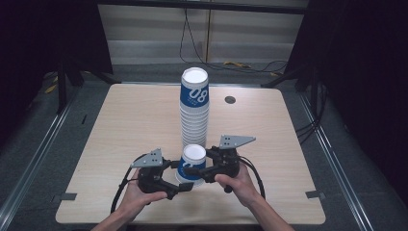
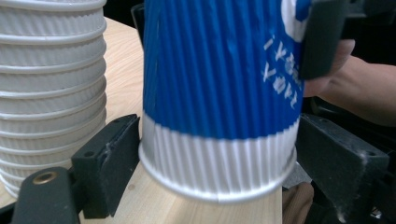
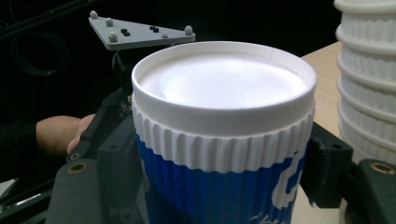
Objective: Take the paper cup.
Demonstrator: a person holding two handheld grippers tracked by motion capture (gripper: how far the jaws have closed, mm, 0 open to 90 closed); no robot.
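An upside-down blue cup [image 1: 192, 163] is clamped by the right gripper [image 1: 198, 172] before the cup stack [image 1: 195, 108]. The left gripper [image 1: 185, 186] is spread around its rim; contact cannot be told.

The cup [image 2: 219, 93] was ribbed matt paper; the tabletop [image 1: 134, 120] was smooth light wood-grain; the tongs [image 2: 205, 158] were matt black plastic.

This looks like a test lab. Black curtains [image 1: 43, 43] hang far off on both sides of the wooden table [image 1: 134, 125], with loose cables [image 1: 192, 43] on the floor beyond.
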